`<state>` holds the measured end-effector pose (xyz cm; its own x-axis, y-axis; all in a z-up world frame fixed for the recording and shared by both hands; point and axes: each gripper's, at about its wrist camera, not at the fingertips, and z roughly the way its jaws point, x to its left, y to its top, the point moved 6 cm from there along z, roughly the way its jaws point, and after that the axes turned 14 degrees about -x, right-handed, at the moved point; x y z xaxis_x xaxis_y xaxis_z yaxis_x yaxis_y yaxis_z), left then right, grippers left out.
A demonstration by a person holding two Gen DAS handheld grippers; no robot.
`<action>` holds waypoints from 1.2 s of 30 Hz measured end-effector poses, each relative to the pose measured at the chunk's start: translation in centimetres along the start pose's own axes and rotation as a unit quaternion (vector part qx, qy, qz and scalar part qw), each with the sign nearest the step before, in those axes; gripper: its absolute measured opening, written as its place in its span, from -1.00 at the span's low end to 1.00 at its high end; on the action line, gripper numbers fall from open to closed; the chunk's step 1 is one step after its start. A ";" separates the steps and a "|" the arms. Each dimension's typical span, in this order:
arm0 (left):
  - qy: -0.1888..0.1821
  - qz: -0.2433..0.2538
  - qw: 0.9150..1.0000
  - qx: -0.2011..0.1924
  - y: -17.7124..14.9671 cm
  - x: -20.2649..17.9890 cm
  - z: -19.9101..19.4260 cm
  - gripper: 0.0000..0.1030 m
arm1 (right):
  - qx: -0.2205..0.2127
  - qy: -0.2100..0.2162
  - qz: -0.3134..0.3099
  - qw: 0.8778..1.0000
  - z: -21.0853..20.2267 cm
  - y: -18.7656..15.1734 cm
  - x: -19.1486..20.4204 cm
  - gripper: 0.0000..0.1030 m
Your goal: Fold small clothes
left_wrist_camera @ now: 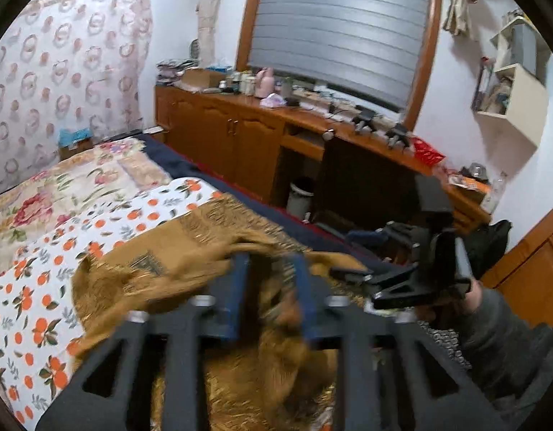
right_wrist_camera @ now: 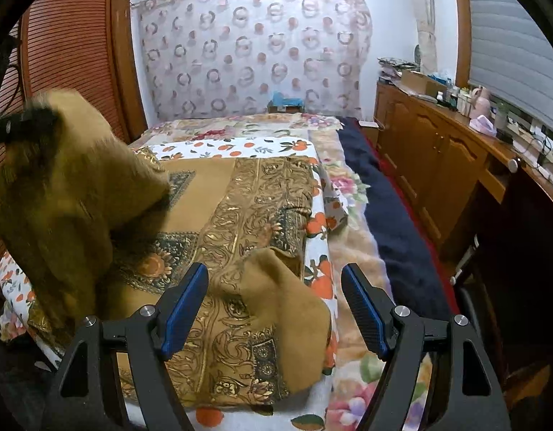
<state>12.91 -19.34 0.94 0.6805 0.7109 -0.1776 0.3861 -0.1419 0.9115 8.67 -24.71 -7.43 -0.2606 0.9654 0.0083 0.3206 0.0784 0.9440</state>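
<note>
Bedroom clutter aside, the orange-print sheet serves as the folding surface. Nearest, the right gripper gapes wide, holding nothing, over the brown patterned scarf's turned-back corner. The left gripper stands part-open around bunched scarf (grip blurred, I cannot tell), probably releasing a fold. Beyond runs a wooden dresser.

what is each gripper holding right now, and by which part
Right gripper: nothing, its jaws stand open over the brown shawl. Left gripper: a bunched part of the shawl sits between its jaws, but blur hides whether they grip it.
</note>
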 end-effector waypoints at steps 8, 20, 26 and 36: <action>0.048 -0.009 0.999 -0.001 -1.7 3.7 -2.2 0.48 | -0.009 0.005 -0.008 1.000 0.3 1.6 0.2 0.52; 0.129 -0.028 0.991 -0.009 -5.4 8.6 -6.0 0.48 | -0.023 0.036 -0.040 0.998 0.6 3.1 3.3 0.52; 0.152 -0.035 0.988 -0.014 -6.2 9.7 -7.1 0.48 | -0.018 0.060 -0.056 0.996 1.6 3.1 5.3 0.52; 0.192 -0.053 0.980 -0.022 -7.9 12.3 -9.5 0.48 | -0.004 0.104 -0.084 0.991 3.4 3.3 8.0 0.52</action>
<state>12.29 -2.94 -4.94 0.3507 0.9279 -0.1269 0.4090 -0.0299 0.9120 10.72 -15.86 -5.36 -0.4920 0.8666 -0.0832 0.2494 0.2319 0.9402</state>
